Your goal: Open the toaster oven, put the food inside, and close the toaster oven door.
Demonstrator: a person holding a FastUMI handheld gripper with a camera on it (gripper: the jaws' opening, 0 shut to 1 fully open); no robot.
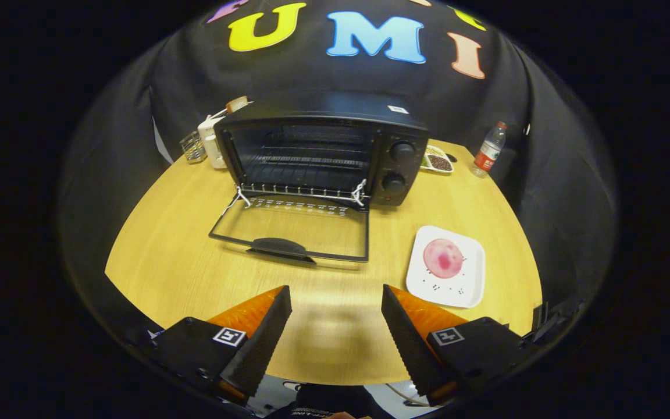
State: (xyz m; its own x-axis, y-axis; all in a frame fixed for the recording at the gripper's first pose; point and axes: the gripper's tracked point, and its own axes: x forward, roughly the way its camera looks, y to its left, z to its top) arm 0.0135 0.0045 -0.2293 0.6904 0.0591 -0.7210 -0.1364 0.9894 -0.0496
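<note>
A black toaster oven [323,148] stands at the back of the round wooden table [166,256], with its glass door [291,227] folded down flat toward me and the wire rack visible inside. A pink round piece of food [443,258] lies on a white square plate [471,285], to the right of the open door and just beyond my right finger. My gripper [335,297] hovers over the table's near edge, open wide, with nothing between its orange-and-black fingers [265,337].
A plastic water bottle [489,150] stands at the back right. A small dish with dark beans [439,162] sits beside the oven's right side. A white appliance [213,142] and a wire holder [193,148] stand at the oven's left.
</note>
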